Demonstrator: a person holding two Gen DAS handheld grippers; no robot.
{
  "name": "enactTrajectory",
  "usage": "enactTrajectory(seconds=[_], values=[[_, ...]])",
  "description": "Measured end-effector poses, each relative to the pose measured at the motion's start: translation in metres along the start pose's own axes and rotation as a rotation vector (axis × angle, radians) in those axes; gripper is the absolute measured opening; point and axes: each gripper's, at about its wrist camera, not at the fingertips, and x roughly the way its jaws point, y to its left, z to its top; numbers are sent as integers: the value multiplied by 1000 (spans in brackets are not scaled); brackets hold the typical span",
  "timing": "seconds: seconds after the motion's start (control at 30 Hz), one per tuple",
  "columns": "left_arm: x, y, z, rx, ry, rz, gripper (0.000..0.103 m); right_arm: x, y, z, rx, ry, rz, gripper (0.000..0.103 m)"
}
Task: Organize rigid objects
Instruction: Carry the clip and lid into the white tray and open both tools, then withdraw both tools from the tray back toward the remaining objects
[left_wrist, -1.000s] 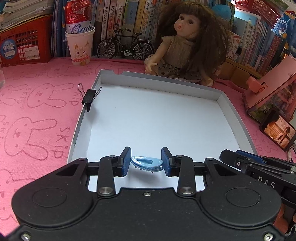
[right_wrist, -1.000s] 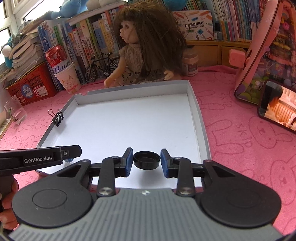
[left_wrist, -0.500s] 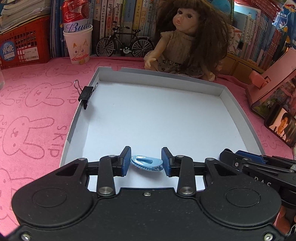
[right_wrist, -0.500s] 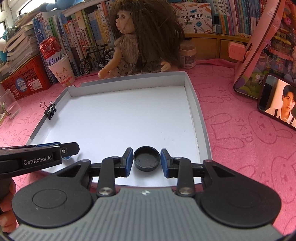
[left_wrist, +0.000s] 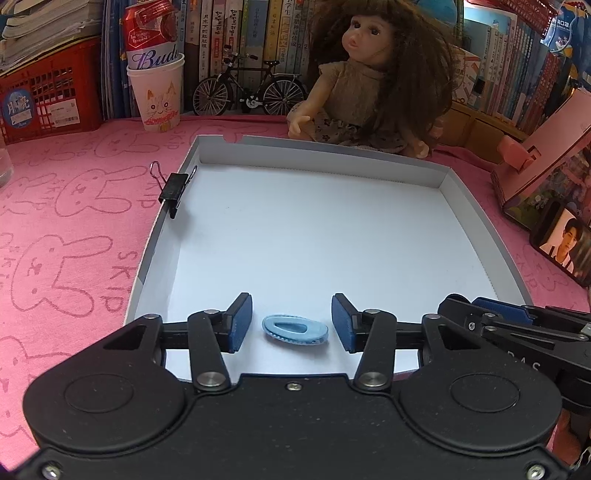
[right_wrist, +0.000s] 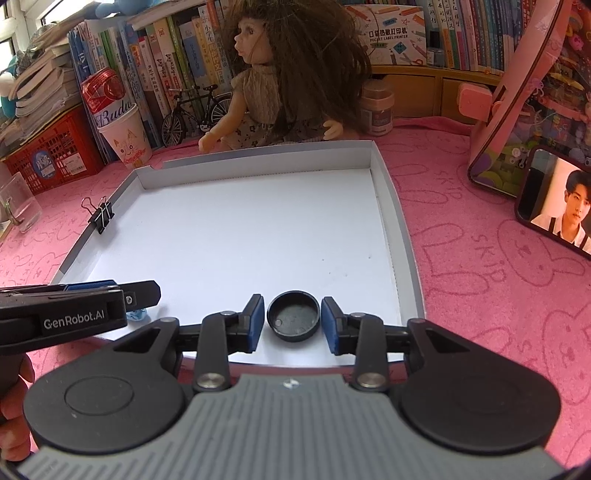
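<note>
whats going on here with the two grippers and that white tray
A person holds a gripper in each hand over the near edge of the white tray. The left gripper is opening its jaws around a small blue clip; the right gripper is opening around a black round cap. Both items lie on the tray floor, released.
</note>
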Motion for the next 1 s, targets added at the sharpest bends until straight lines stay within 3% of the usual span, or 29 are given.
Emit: enactTrajectory(seconds=[0.03, 0.53, 1.0], values=[[-1, 0, 0, 0, 0, 4, 49, -1, 0, 0, 0, -4, 1, 56], [-32, 4, -7, -8, -42, -28, 58, -31, 9, -7, -51, -57, -29, 66], [-97, 13, -52, 10, -161, -83, 63, -85, 22, -33, -135, -181, -21, 79]])
